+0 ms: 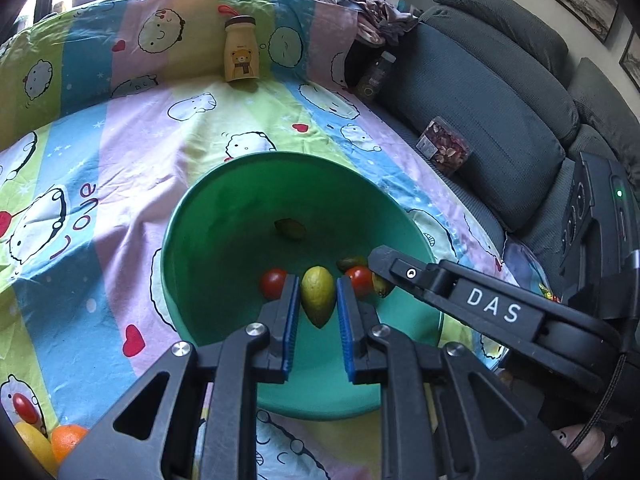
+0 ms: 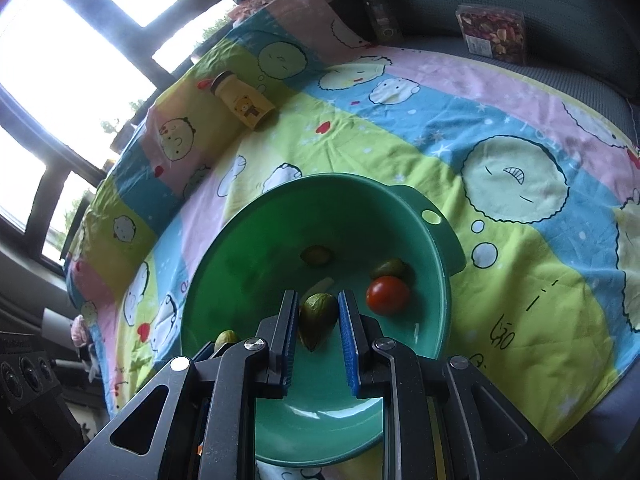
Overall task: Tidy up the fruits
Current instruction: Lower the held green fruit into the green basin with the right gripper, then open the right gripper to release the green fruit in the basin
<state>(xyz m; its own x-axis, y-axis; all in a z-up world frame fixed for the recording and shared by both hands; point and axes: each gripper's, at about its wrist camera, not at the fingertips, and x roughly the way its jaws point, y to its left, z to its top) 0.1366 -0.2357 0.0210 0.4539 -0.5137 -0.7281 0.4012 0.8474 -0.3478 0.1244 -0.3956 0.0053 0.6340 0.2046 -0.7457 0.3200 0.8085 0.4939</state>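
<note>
A green bowl [image 1: 208, 216] sits on the cartoon-print cloth and also shows in the right wrist view [image 2: 240, 248]. It holds several small fruits: red tomatoes [image 1: 273, 282] [image 2: 388, 295] and dark green olive-like fruits [image 1: 290, 228] [image 2: 316, 256]. My left gripper [image 1: 318, 300] is over the bowl with its blue pads on either side of a yellow-green fruit [image 1: 317, 295]. My right gripper [image 2: 318, 316] is also over the bowl, its pads on either side of a green fruit [image 2: 317, 314]. The right gripper's finger reaches into the left wrist view [image 1: 384, 262].
A yellow bear-print bottle [image 1: 241, 49] stands at the far side of the cloth. An orange [image 1: 66, 440], a lemon [image 1: 34, 444] and a tomato [image 1: 24, 407] lie at the near left. A grey sofa [image 1: 500, 92] with a snack box [image 1: 442, 146] is at the right.
</note>
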